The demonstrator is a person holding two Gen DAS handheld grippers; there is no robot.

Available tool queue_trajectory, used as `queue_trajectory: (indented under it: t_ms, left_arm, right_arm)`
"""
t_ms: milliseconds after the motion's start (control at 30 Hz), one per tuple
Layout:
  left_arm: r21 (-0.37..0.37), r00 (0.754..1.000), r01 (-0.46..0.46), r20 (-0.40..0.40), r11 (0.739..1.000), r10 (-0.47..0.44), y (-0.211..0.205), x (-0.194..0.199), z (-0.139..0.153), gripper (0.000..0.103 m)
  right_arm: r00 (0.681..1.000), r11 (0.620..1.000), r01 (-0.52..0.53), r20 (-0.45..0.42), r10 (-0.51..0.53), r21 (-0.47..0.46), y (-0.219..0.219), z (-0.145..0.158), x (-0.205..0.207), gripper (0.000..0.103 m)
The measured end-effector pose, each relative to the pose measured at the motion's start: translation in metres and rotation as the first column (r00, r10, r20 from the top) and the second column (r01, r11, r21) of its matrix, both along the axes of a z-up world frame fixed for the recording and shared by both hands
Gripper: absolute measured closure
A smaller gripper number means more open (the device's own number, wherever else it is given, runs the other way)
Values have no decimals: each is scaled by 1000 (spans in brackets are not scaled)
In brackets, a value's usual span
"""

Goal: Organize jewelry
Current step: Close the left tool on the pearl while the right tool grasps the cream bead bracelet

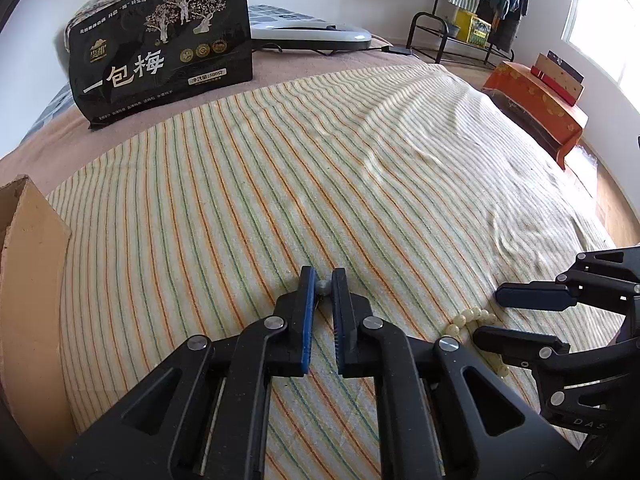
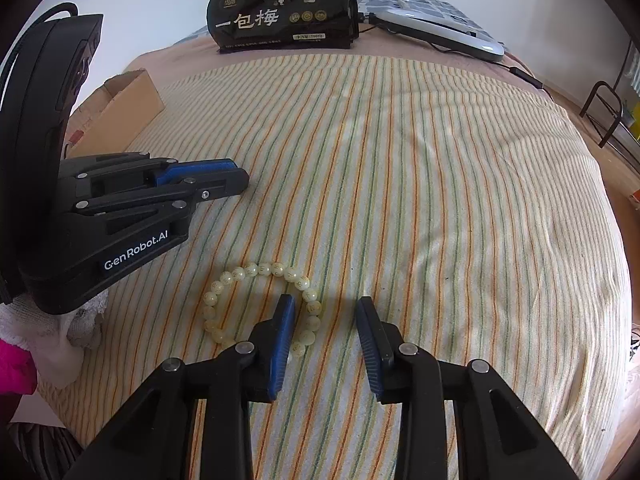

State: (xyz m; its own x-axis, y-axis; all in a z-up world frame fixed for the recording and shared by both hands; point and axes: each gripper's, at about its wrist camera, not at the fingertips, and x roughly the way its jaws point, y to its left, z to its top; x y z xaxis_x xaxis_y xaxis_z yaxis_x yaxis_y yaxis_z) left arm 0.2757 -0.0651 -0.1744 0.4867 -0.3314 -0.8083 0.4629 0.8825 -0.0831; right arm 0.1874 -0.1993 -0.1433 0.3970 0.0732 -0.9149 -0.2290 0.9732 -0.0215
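A bracelet of pale cream beads (image 2: 256, 304) lies in a ring on the striped blanket (image 2: 400, 184). My right gripper (image 2: 325, 308) is open just above it, its left finger inside the ring over the right-hand beads. Part of the bracelet (image 1: 472, 320) shows between the right gripper's fingers (image 1: 536, 296) in the left wrist view. My left gripper (image 1: 323, 282) is shut on a small grey bead-like piece (image 1: 324, 286) at its tips, low over the blanket. It shows from the side in the right wrist view (image 2: 236, 182), left of the bracelet.
A cardboard box (image 2: 120, 108) stands at the blanket's left edge, also in the left wrist view (image 1: 28, 264). A black snack bag (image 1: 160, 48) and a grey flat device (image 1: 312, 34) lie at the far end. An orange-covered stool (image 1: 536, 104) stands on the right.
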Motion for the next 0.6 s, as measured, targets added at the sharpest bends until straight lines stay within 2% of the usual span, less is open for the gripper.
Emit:
queue_trajectory:
  t_ms: [67,133,600]
  left_arm:
    - [4,1000,1,3,1000,-1,0,-1,1,97]
    - [5,1000,-2,7,1000,2,1,-2,3,97]
    - [-50,997,-53,49,997,56,27,-21,37,97]
  right_arm:
    - [1000,1000,-5,4,5,4,1,0,1,79]
    - [1000,1000,-8,4,8,18,2,2,2,96]
    - [995,995,-10,96,0,102,6,40,0,98]
